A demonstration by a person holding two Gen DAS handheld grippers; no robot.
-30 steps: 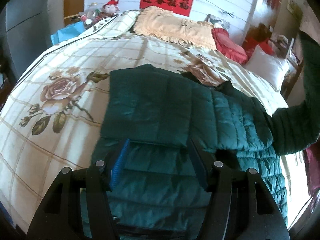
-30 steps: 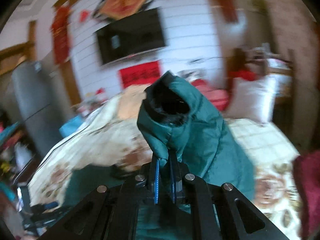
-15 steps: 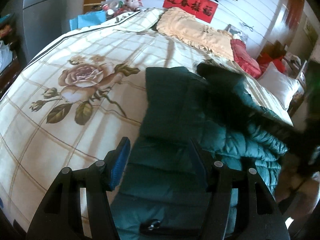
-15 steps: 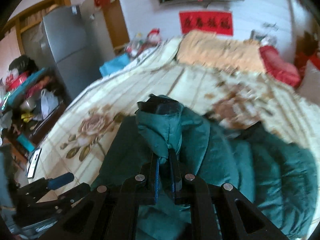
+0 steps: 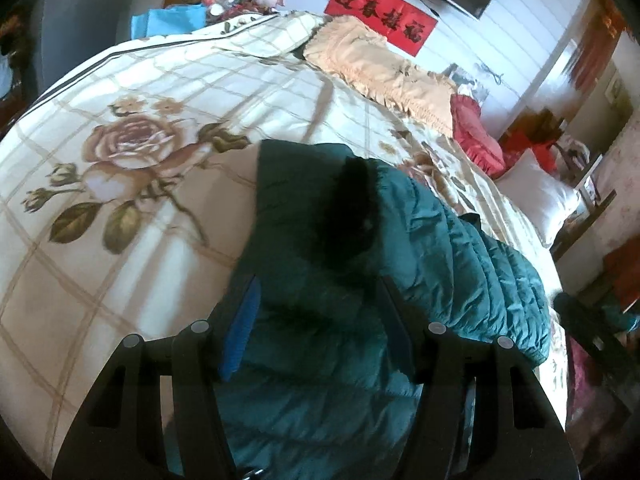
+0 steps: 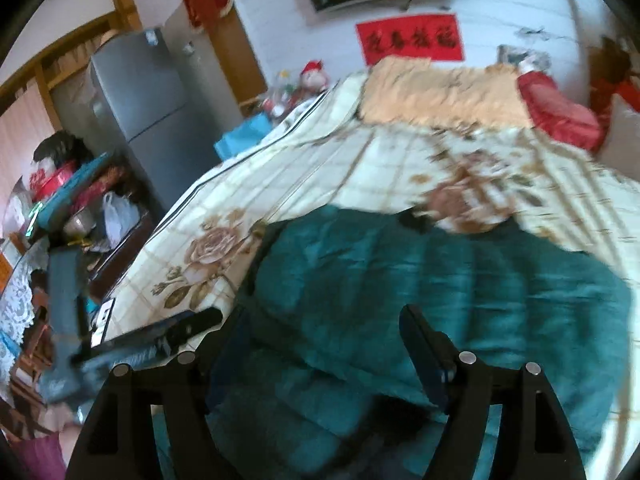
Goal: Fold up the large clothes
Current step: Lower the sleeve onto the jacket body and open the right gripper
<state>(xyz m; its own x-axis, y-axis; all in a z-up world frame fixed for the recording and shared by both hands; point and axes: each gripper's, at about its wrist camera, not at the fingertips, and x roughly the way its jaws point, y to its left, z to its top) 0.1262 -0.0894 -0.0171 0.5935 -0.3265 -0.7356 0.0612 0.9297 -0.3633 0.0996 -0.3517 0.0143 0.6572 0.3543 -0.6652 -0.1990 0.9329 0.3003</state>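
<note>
The dark green quilted puffer jacket's sleeve (image 5: 400,216) is being released at twelve o'clock by the just-opening, now empty right gripper (image 6: 324,344), so another fold is being completed.

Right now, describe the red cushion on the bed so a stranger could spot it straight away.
Find the bed with the rose-print quilt and look to its head, under the red wall banner. Beside the long peach ruffled pillow lies the red cushion, the only red one, with a white pillow beyond it.
</note>
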